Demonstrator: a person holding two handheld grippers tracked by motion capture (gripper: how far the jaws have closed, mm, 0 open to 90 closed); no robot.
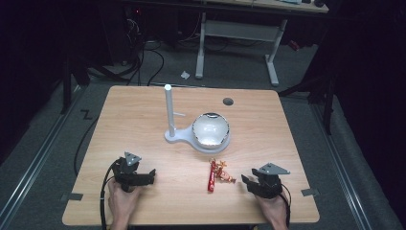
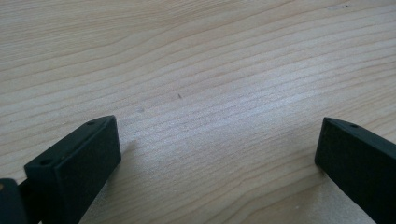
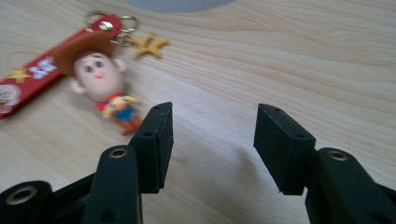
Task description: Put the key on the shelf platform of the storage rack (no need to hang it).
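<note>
A keychain lies flat on the wooden table (image 1: 143,115): a red strap (image 1: 211,176), a small cowboy figure (image 1: 223,173) and a yellow star charm (image 3: 148,45). In the right gripper view the figure (image 3: 100,74) lies up and to the left of the jaws, beside the strap (image 3: 35,74). My right gripper (image 1: 248,181) is open, just right of the keychain, with nothing between its jaws (image 3: 212,128). My left gripper (image 1: 152,175) rests at the front left, open wide over bare wood (image 2: 217,140).
A white stand with an upright post (image 1: 168,111) and a flat base (image 1: 179,137) sits mid-table, a white bowl (image 1: 210,130) resting on its right end. A grey grommet hole (image 1: 228,101) lies farther back. Cables and a desk frame (image 1: 237,43) are on the floor beyond.
</note>
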